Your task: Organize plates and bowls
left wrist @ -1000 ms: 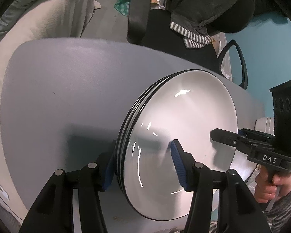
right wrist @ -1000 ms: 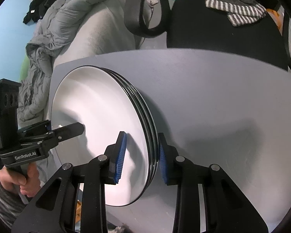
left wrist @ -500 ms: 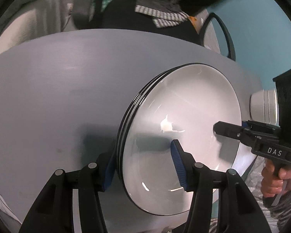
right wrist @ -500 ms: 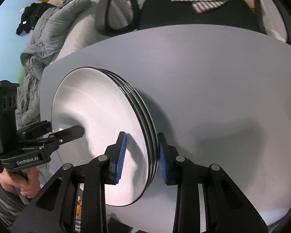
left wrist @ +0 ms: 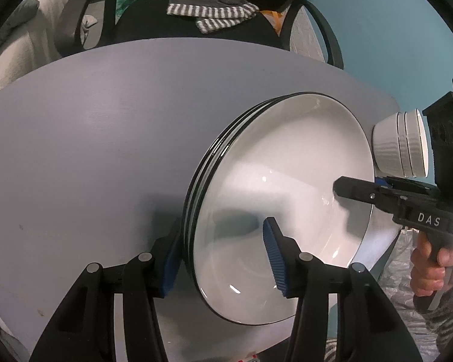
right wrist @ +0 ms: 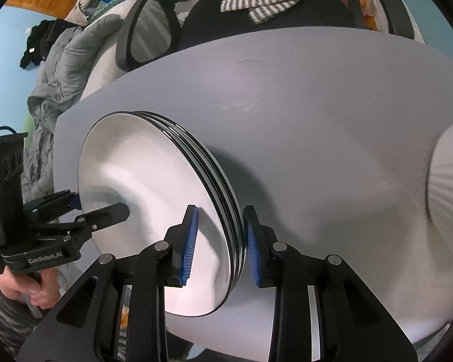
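A stack of white plates with black rims (left wrist: 287,187) lies on the round grey table (left wrist: 90,150); it also shows in the right wrist view (right wrist: 148,187). My left gripper (left wrist: 223,256) straddles the near rim of the stack, one pad under it and one above, with a gap over the top plate. My right gripper (right wrist: 219,241) straddles the opposite rim the same way. Each gripper shows in the other's view: the right gripper (left wrist: 362,190) and the left gripper (right wrist: 84,208). A stack of white ribbed bowls (left wrist: 401,144) stands at the table's right edge (right wrist: 450,193).
A black office chair (left wrist: 196,24) with striped and grey clothes draped on it stands behind the table. A grey duvet (right wrist: 63,69) lies on a bed to the left. A teal wall (left wrist: 392,30) is to the right.
Both grippers and the plate stack have shifted across the table toward the right side. The bowl stack has come into view next to the plates.
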`<state>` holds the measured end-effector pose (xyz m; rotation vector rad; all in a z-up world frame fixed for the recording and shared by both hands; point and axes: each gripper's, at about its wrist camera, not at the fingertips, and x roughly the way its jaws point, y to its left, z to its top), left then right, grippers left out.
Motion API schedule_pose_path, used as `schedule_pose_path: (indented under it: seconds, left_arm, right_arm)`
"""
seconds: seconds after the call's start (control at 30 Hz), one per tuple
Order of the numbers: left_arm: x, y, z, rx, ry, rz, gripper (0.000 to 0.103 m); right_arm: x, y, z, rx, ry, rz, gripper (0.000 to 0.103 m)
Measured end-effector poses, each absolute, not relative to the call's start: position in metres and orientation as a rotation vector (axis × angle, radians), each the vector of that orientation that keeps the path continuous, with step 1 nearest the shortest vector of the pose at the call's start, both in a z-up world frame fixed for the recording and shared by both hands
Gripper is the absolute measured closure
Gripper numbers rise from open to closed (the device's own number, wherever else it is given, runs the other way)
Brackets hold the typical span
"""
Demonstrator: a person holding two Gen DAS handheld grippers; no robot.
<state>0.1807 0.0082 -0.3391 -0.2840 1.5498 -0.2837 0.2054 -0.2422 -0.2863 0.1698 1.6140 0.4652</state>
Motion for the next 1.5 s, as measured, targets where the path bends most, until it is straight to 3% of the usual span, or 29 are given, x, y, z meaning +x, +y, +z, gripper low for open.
schedule_pose_path:
  seconds: [0.67, 0.73, 0.9, 0.97, 1.5]
  left_arm:
    - [0.175, -0.009, -0.341, -0.274, 1.532, -0.243, 0.054]
    - [0.173, -0.01, -0.34, -0.241, 1.529, -0.219, 0.041]
    - [0.17, -0.003, -0.332, -0.201, 1.518, -0.179, 0.027]
    - [0.17, 0.002, -0.329, -0.208, 1.517, -0.162, 0.025]
    - [0.156, -0.032, -0.257, -0.267, 1.423, -0.141, 0.025]
  right_arm:
    - [0.204, -0.267, -0.295, 0.165, 1.618, 0.483, 0.077]
    - [0.205, -0.264, -0.296, 0.146, 1.622, 0.489, 0.073]
    - [0.203, -0.27, -0.293, 0.066, 1.581, 0.461, 0.045]
    - [0.203, -0.277, -0.289, 0.091, 1.567, 0.448, 0.039]
    - [0.179, -0.317, -0.217, 0.019, 1.411, 0.408, 0.037]
